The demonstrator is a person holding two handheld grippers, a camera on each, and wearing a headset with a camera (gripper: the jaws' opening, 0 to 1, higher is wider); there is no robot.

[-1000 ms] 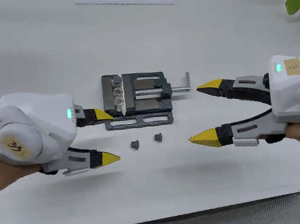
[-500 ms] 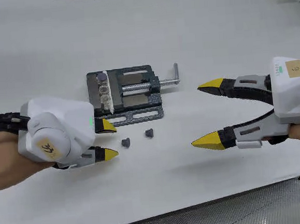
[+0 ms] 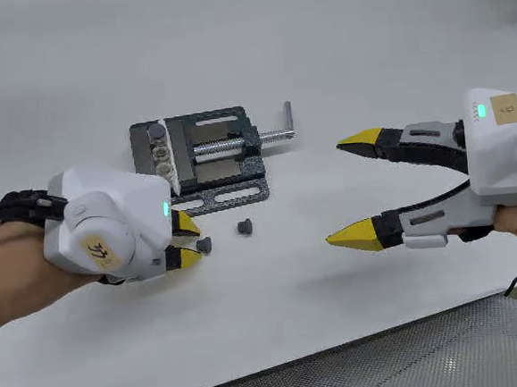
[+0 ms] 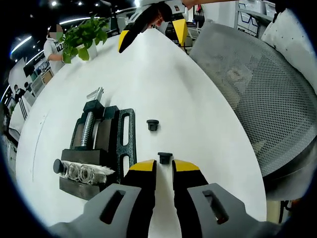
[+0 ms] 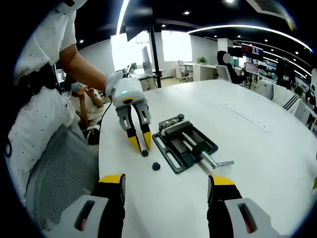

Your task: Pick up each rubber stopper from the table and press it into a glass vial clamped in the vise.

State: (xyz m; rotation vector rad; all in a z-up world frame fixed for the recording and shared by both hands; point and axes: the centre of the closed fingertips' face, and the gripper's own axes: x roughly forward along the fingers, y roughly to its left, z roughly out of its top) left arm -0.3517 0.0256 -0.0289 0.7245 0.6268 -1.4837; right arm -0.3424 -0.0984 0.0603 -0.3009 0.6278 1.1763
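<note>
At lower left of the head view, the left gripper [image 3: 191,242] has its jaws narrowly parted, with a rubber stopper [image 3: 203,245] at their tips, ungripped. A second stopper [image 3: 244,226] lies below the vise [image 3: 230,173]. At right, the right gripper [image 3: 334,190] gapes wide, holding nothing

Head view steep from above; gripper views low, apparently facing each other; all share vise [image 3: 225,169].

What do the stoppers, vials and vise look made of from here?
Stoppers: matte dark grey, likely rubber. Vials: clear with glints, probably glass. Vise: dark, dull-painted body, apparently metal; its screw is bright bare steel by the look.
</note>
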